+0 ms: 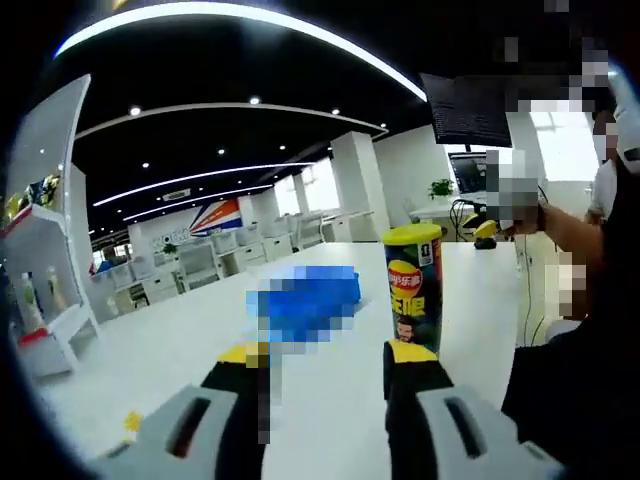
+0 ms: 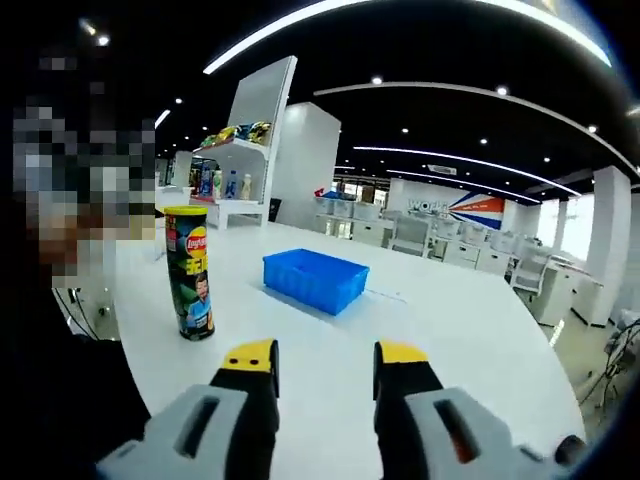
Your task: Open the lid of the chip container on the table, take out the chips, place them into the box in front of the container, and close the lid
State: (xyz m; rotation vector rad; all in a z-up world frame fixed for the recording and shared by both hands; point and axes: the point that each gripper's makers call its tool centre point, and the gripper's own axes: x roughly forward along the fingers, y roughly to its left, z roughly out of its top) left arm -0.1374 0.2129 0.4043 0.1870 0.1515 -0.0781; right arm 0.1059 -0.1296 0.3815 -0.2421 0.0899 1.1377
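Note:
A tall chip can (image 1: pixel 414 287) with a yellow lid stands upright on the white table (image 1: pixel 170 350), just beyond my left gripper's (image 1: pixel 328 352) right jaw. A blue box (image 1: pixel 305 300), partly blurred by a patch, lies to its left. The left gripper is open with nothing between its yellow-tipped jaws. In the right gripper view the same chip can (image 2: pixel 190 272) stands at the left, lid on, and the blue box (image 2: pixel 315 279) sits open-topped ahead. My right gripper (image 2: pixel 325 355) is open above the table (image 2: pixel 470 340), short of both.
A person sits at the table edge (image 1: pixel 570 330) beside the can. White shelves with bottles and bags (image 2: pixel 232 160) stand behind the table (image 1: pixel 40 290). Desks and chairs (image 2: pixel 430 235) fill the office beyond. A small yellow item (image 1: pixel 132 422) lies on the table near the left jaw.

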